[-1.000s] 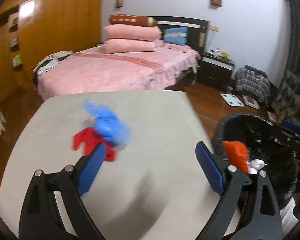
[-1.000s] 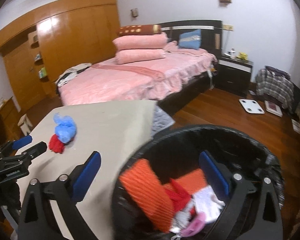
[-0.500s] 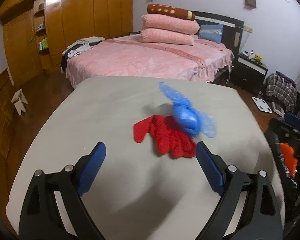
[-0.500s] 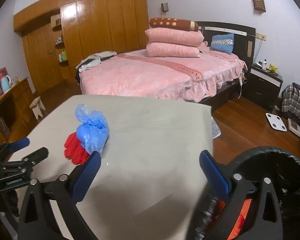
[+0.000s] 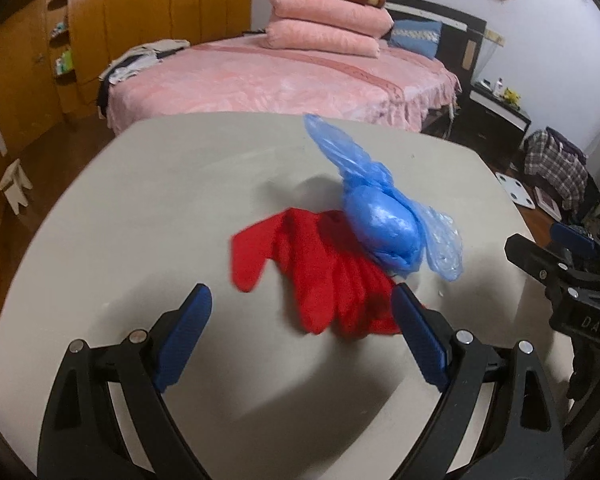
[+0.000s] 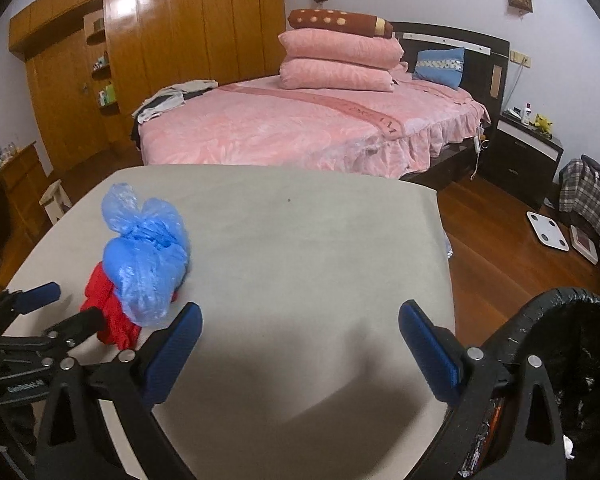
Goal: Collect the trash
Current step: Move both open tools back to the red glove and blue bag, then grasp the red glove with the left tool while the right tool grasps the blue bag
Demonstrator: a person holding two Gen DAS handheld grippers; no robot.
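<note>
Left gripper (image 5: 302,316): jaws spread wide, nothing between them; it hovers low over the table, pointed at the red glove, whose near end lies between the two blue pads.
Left gripper pads (image 5: 184,336): both clear of the glove, though the right pad overlaps the cuff's edge in the left wrist view, so contact there cannot be told.
Right gripper (image 6: 300,344): jaws equally wide apart and holding nothing; it is held above bare tabletop near the table's right edge, facing the bed.
Red glove (image 5: 320,272): flat on the table, fingers towards the left gripper, partly under the blue bag.
Blue plastic bag (image 5: 384,224): knotted and bulging, resting on the glove's far side, loose tail sticking up.
Table (image 6: 300,232): grey-beige top carrying only the glove and bag.
Trash bin (image 6: 572,344): black-lined, standing on the floor beside the table's right edge, just right of the right gripper; white scraps and something orange show inside.
Bed (image 6: 300,128): pink cover, stacked pillows, beyond the table.
</note>
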